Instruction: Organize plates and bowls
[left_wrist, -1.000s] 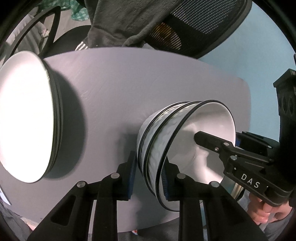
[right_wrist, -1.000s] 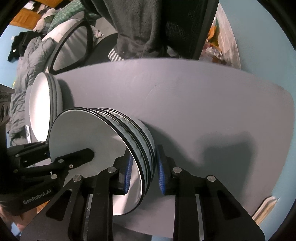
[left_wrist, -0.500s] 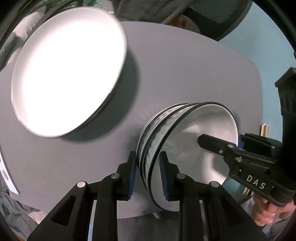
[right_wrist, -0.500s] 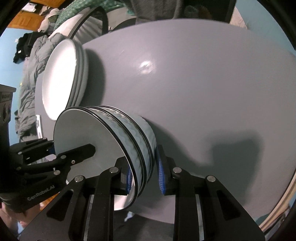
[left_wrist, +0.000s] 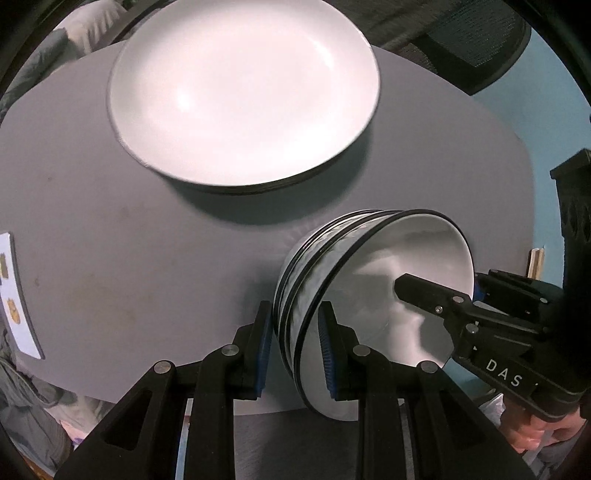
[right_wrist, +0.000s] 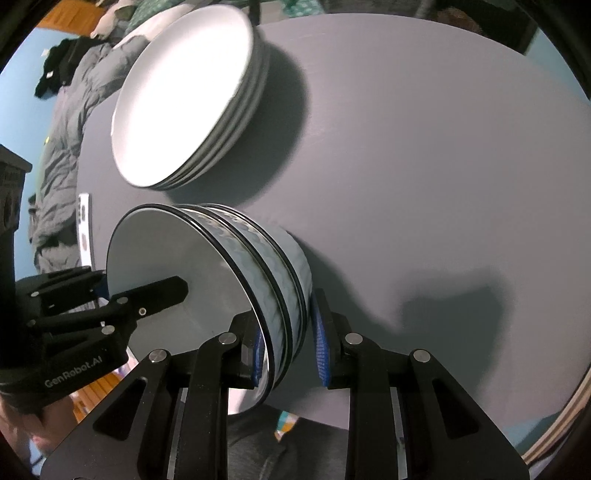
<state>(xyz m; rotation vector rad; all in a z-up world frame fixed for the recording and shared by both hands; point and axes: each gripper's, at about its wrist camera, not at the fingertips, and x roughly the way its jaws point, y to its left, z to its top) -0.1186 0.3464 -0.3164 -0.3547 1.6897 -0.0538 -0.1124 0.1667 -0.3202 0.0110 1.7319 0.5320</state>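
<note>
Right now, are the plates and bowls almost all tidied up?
Nearly. The plates already sit in one neat pile on the grey table. The stack of bowls is nested together, and the left gripper and right gripper pinch opposite rims. Left: setting the bowls down.

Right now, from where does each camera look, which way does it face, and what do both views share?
Left wrist: on the left hand-held gripper, facing down at the bowl stack and table; a hand shows.
Right wrist: on the right hand-held gripper, facing down, gripping the stack's opposite rim.
Shared: bowl stack, plate stack, table.
</note>
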